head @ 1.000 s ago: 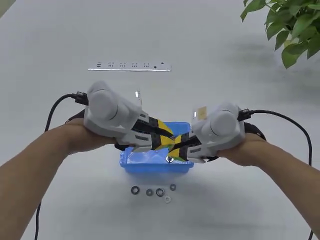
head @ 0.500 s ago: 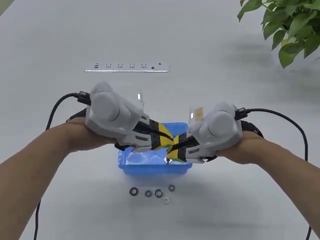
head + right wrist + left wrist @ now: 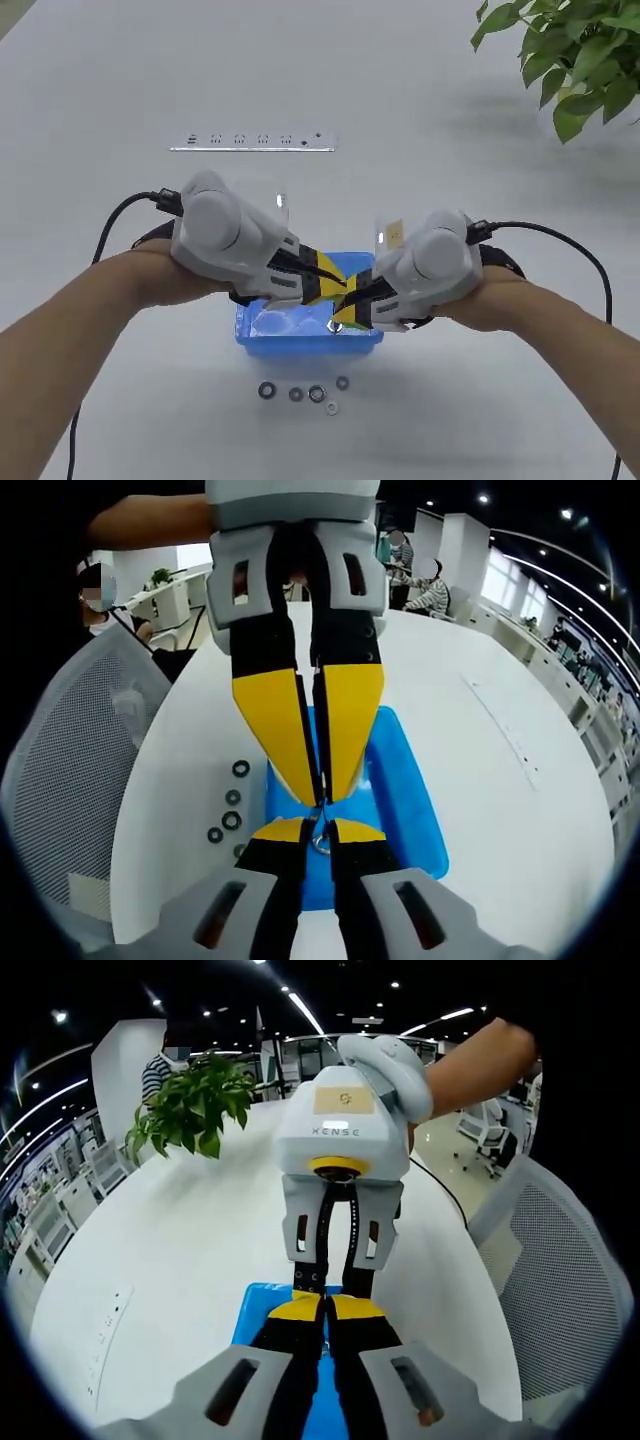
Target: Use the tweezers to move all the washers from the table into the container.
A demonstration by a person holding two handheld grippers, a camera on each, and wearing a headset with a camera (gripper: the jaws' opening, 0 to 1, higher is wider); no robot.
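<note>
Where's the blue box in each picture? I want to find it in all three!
Head view: the blue container sits at lower centre, just above the washers.
Left gripper view: bottom centre, peeking out left of the yellow jaws.
Right gripper view: centre, spreading right of the jaws.
Shared landmark: the white power strip, beyond the box in the head view, lower left in the left gripper view, right in the right gripper view.

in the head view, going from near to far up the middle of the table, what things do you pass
washers → blue container → power strip
</note>
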